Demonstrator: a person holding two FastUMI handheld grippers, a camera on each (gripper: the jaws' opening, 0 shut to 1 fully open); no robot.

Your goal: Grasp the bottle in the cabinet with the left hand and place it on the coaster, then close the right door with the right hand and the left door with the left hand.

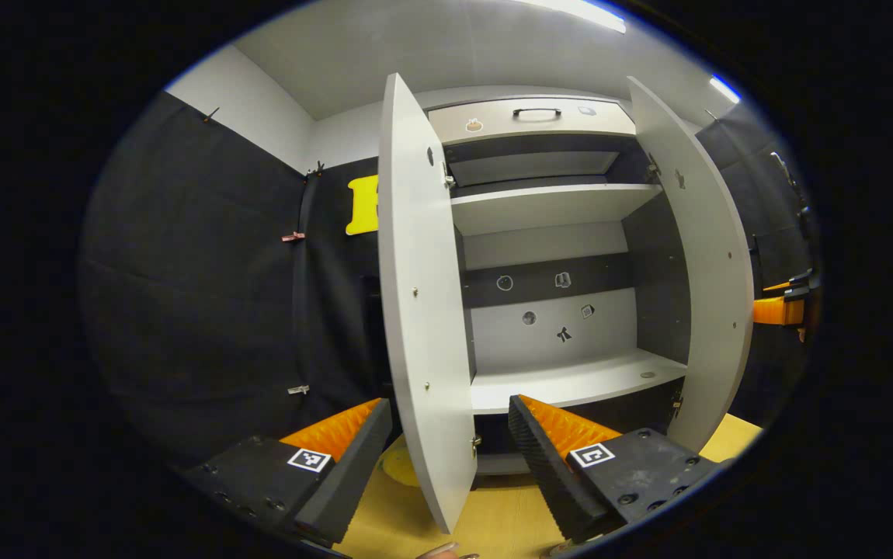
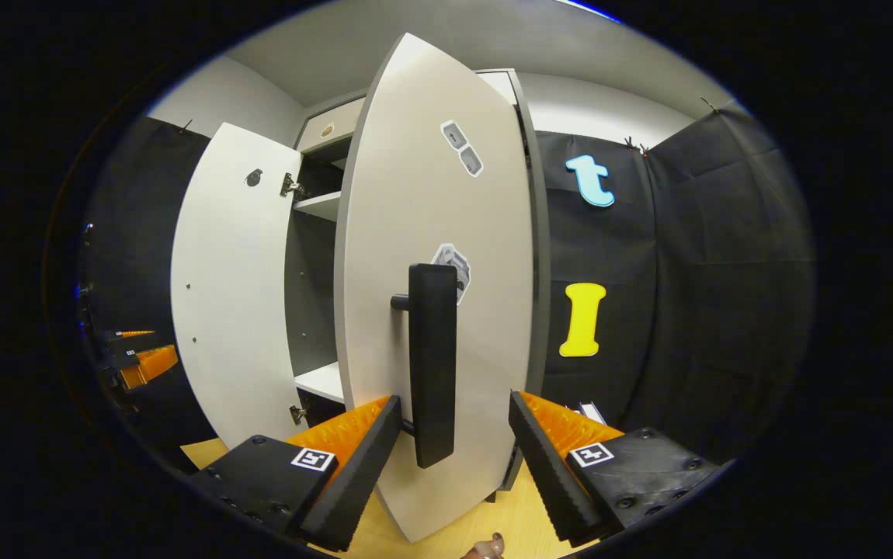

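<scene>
bottle: off the cabinet [image 1: 571, 380] shelves, so judged moved; its spot unclear | right gripper [image 2: 454, 423]: fingers spread around right door [image 2: 431, 233] handle [image 2: 432, 365], not pinching | left gripper [image 1: 450, 427]: fingers apart, astride left door [image 1: 423, 310] edge | left: both doors open

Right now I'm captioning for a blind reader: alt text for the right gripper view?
The open hand-held gripper faces the right cabinet door, its fingers either side of the dark vertical handle. Beyond, the left door stands open.
</scene>
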